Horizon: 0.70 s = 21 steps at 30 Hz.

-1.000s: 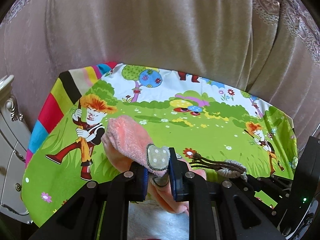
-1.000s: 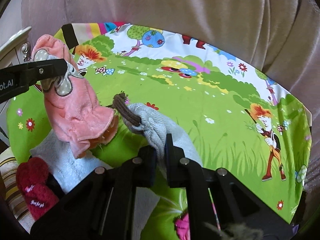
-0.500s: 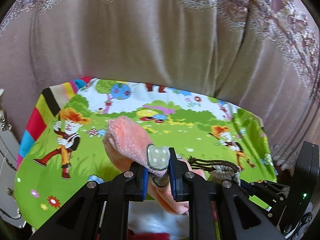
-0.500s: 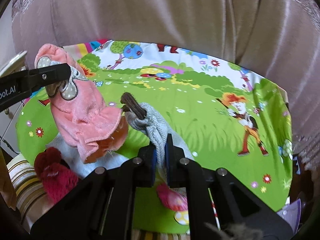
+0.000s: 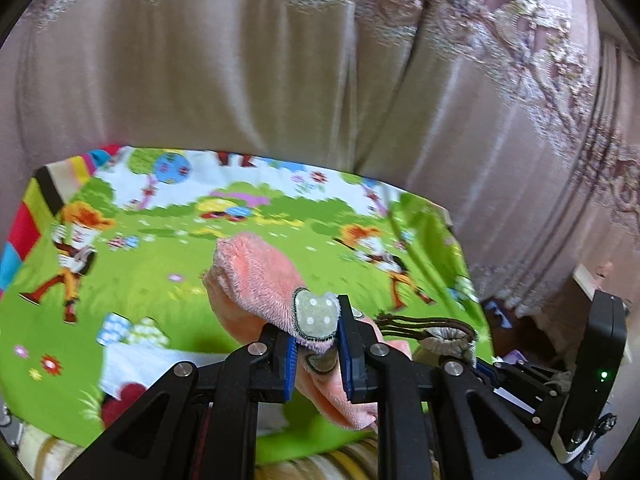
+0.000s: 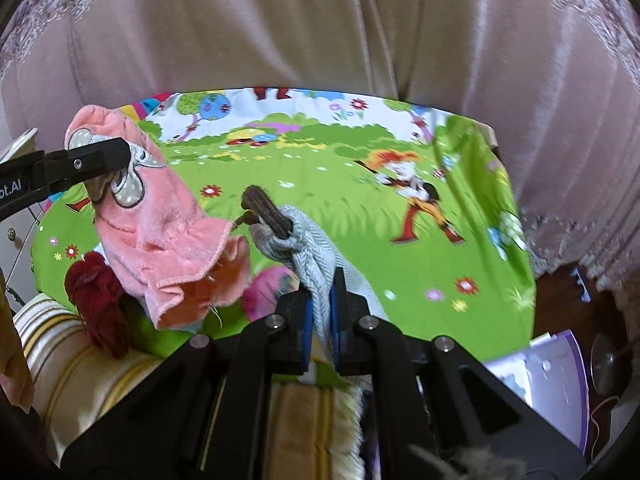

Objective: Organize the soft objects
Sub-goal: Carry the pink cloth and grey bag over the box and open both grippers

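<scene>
A pink fluffy sock with a dotted grey patch hangs in the air, and my left gripper is shut on it at the patch. In the right wrist view the same pink sock dangles at the left from the left gripper. My right gripper is shut on a grey knitted sock with a brown ribbed cuff, held just right of the pink one. That grey sock shows at the lower right of the left wrist view. Both socks hang above the cartoon-print blanket.
A dark red knitted item and a white cloth lie at the blanket's near left edge, above a striped cushion. Pinkish drapery rises behind the blanket. A purple book lies at the lower right, a white cabinet at the left.
Both grippers have pulled back and up from the blanket, each still holding its sock. More drapery and the blanket's near and right edges have come into view.
</scene>
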Tool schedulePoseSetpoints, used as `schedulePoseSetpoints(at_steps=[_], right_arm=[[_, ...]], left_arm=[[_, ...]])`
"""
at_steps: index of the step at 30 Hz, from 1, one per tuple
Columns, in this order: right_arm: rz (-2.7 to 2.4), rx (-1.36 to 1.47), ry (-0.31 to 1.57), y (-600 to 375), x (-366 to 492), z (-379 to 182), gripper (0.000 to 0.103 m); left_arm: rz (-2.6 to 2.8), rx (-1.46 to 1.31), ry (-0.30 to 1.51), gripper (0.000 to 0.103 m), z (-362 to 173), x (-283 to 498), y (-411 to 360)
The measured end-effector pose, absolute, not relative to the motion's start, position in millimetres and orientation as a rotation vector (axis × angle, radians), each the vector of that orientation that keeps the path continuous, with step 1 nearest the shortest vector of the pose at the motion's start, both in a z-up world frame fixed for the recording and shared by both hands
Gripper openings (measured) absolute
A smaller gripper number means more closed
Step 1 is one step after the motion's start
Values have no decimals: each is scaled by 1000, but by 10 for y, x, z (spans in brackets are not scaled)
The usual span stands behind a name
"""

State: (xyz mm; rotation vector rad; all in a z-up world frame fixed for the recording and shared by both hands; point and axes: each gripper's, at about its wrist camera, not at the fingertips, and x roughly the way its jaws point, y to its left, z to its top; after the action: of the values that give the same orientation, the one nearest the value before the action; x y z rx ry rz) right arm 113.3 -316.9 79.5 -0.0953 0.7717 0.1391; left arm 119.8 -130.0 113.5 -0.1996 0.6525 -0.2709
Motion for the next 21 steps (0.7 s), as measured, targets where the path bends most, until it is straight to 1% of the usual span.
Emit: schedulePoseSetpoints(at_steps=[13, 21], right_arm=[[-5, -18, 792, -4045, 634, 747, 10], [-144, 54, 822, -4673, 396, 640, 10]], left_arm=[[-498, -186, 737, 18, 1018, 801, -2102], [-605, -140, 813, 18, 838, 589, -2573]])
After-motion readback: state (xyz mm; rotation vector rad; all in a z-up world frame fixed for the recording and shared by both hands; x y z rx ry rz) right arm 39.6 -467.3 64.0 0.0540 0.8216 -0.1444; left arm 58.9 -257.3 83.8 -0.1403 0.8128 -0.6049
